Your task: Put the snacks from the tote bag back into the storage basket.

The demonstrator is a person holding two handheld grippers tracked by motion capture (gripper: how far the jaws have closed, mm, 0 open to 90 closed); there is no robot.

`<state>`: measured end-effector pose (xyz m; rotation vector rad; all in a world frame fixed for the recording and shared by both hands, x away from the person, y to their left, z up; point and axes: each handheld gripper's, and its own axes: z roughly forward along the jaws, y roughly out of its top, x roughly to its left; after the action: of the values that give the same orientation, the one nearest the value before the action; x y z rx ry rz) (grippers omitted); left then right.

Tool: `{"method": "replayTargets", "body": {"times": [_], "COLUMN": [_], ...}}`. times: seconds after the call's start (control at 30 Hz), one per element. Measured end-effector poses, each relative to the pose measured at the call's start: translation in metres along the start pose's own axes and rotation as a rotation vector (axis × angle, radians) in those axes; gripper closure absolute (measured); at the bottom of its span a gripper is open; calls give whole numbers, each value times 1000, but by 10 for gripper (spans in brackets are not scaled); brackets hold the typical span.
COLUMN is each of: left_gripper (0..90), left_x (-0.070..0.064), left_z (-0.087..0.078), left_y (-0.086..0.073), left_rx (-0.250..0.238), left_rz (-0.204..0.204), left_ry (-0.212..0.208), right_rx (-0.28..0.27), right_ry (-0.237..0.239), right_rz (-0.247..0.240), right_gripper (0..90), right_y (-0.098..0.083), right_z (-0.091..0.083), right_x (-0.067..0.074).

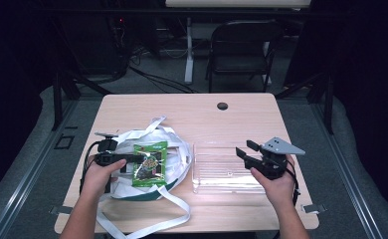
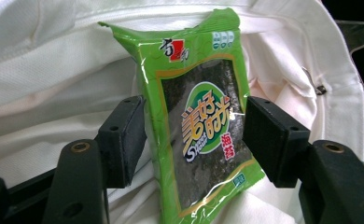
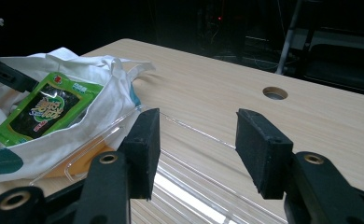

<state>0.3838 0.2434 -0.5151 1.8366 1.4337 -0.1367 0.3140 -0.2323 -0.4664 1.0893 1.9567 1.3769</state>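
Left gripper (image 2: 196,140): jaws wide, seaweed packet (image 2: 196,126) loose between pads, lying on white bag (image 1: 174,149) | right gripper (image 3: 196,149): open, empty, over clear tray (image 1: 222,172) | packet bagged; release nearly done

Seaweed snack packet (image 1: 150,164): flat, rectangular, bright green foil with a dark window showing the seaweed sheets, an oval logo with yellow and white characters, and a small red mark near the top. Sealed, lightly crinkled at the upper edge. It lies face up on the white cloth bag (image 1: 174,144), long axis running away from the person.

Cloth bag: white fabric with a dark green patch at its near edge, slumped and rumpled on the left half of the tabletop (image 1: 232,119), long white straps trailing loose around it.
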Motion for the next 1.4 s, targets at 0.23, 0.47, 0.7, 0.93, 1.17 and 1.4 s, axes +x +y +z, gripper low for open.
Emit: {"method": "replayTargets", "body": {"times": [0.23, 0.47, 0.7, 0.93, 1.17, 1.4], "left_gripper": [378, 376, 376, 383, 426, 491], "left_x": [2, 5, 7, 7, 6, -3], "left_z": [12, 19, 25, 31, 27, 19], "left_y": [-2, -3, -2, -1, 0, 2], "left_rx": [-8, -16, -14, -6, -25, -42], "left_rz": [-19, -34, -49, -61, -45, 9], "left_ry": [10, 1, -2, -8, -27, -42], "right_rx": [6, 4, 4, 9, 5, 5], "right_ry": [4, 5, 1, -6, -8, -10], "right_rz": [-2, -3, 0, -7, -2, -1], "right_gripper": [498, 498, 497, 498, 498, 498], "right_y": [0, -1, -2, -3, -3, -3], "right_z": [1, 0, -2, -4, -5, -5], "right_x": [1, 3, 3, 3, 2, 2]}}
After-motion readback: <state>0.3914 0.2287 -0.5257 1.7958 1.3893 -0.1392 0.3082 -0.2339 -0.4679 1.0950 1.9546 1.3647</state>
